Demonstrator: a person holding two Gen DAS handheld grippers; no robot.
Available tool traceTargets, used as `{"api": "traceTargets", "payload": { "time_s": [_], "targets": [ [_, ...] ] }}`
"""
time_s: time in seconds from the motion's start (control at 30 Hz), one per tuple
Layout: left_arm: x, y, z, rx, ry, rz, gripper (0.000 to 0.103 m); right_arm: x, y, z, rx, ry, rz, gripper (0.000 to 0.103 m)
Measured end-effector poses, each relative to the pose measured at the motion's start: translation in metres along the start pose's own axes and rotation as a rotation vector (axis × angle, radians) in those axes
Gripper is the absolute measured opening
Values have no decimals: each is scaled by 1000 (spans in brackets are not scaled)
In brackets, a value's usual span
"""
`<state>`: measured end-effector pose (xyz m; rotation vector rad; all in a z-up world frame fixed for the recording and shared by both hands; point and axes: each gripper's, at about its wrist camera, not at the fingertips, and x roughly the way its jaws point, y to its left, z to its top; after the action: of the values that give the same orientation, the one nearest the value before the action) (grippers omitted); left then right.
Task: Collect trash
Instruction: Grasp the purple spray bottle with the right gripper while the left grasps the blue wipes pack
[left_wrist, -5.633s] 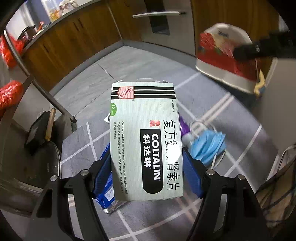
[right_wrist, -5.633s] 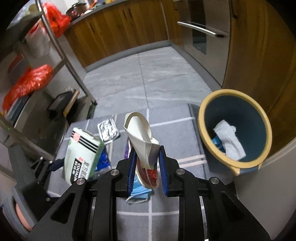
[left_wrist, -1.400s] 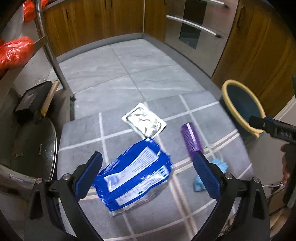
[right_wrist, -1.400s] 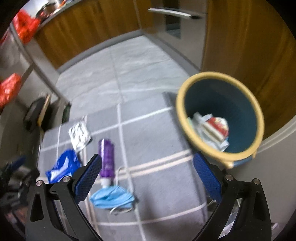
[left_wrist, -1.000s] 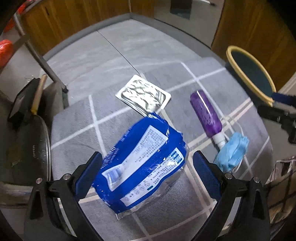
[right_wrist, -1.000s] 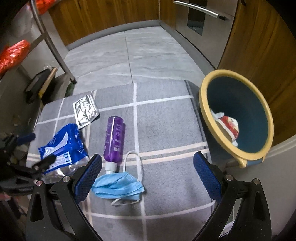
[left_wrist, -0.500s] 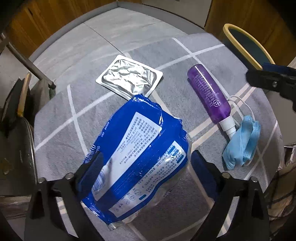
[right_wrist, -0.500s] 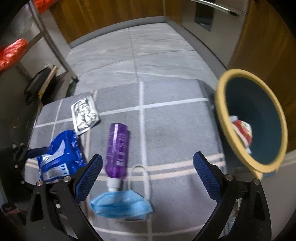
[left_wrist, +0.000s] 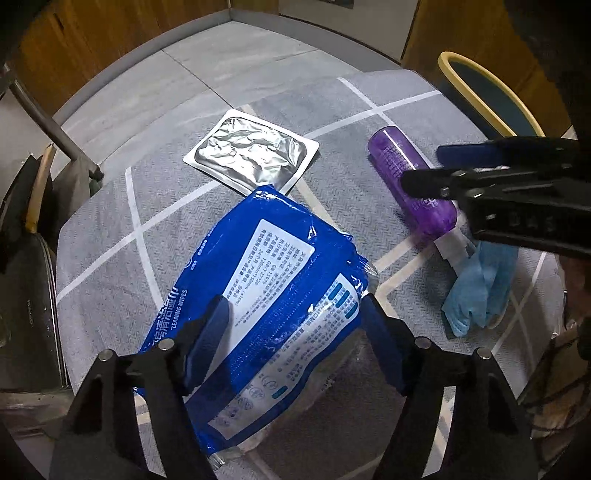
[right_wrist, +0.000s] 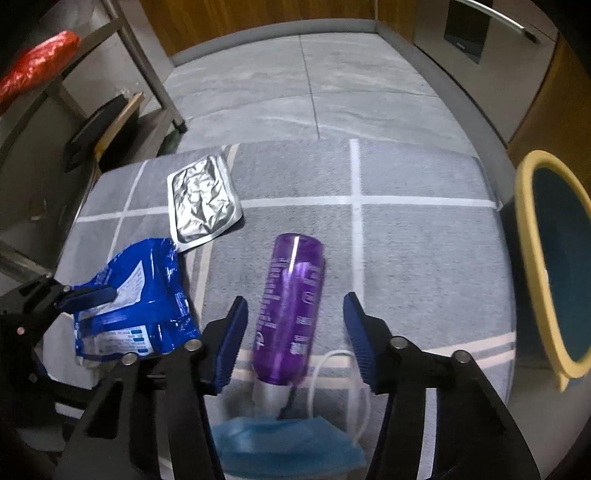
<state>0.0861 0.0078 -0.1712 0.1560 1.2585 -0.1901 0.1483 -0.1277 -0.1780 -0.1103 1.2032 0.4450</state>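
A blue wipes pack (left_wrist: 266, 295) lies on the grey rug, between the open jaws of my left gripper (left_wrist: 295, 314); it also shows in the right wrist view (right_wrist: 129, 306). A purple bottle (right_wrist: 291, 302) lies between the open jaws of my right gripper (right_wrist: 293, 317); the bottle also shows in the left wrist view (left_wrist: 410, 184). A blue face mask (right_wrist: 288, 443) lies under the right gripper and shows in the left wrist view (left_wrist: 476, 291). A silver foil pouch (left_wrist: 251, 151) lies further back, also in the right wrist view (right_wrist: 201, 203).
A yellow-rimmed blue bin (right_wrist: 532, 266) stands off the rug's right edge, also in the left wrist view (left_wrist: 484, 85). A metal rack leg (right_wrist: 147, 66) and dark items (right_wrist: 99, 129) stand at the left. Wooden cabinets run along the back.
Both grippers have lowered toward the rug. The left jaws have narrowed around the wipes pack; the right jaws have come down around the purple bottle.
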Motion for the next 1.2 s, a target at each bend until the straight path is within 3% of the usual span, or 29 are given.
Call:
{"api": "traceTargets", "payload": {
  "time_s": [0.27, 0.3, 0.4, 0.5, 0.53, 0.9, 1.2],
  "targets": [
    [6, 4, 3, 17, -7, 5, 66, 22, 5, 3, -22, 17, 4, 47],
    [5, 4, 4, 22, -9, 6, 63, 22, 5, 4, -23, 12, -2, 38],
    [3, 1, 6, 45, -15, 4, 53, 22, 2, 5, -4, 17, 9, 36],
    [0, -4, 7, 66, -19, -21, 34, 16, -3, 7, 14, 6, 4, 35],
    [-1, -5, 7, 68, -19, -20, 31, 12, -3, 8, 17, -3, 6, 35],
    [-23, 6, 11, -10, -71, -58, 18, -37, -9, 13, 42, -127, 16, 34],
    [-53, 7, 9, -31, -137, -51, 14, -65, -4, 7, 33, -173, 1, 34]
  ]
}}
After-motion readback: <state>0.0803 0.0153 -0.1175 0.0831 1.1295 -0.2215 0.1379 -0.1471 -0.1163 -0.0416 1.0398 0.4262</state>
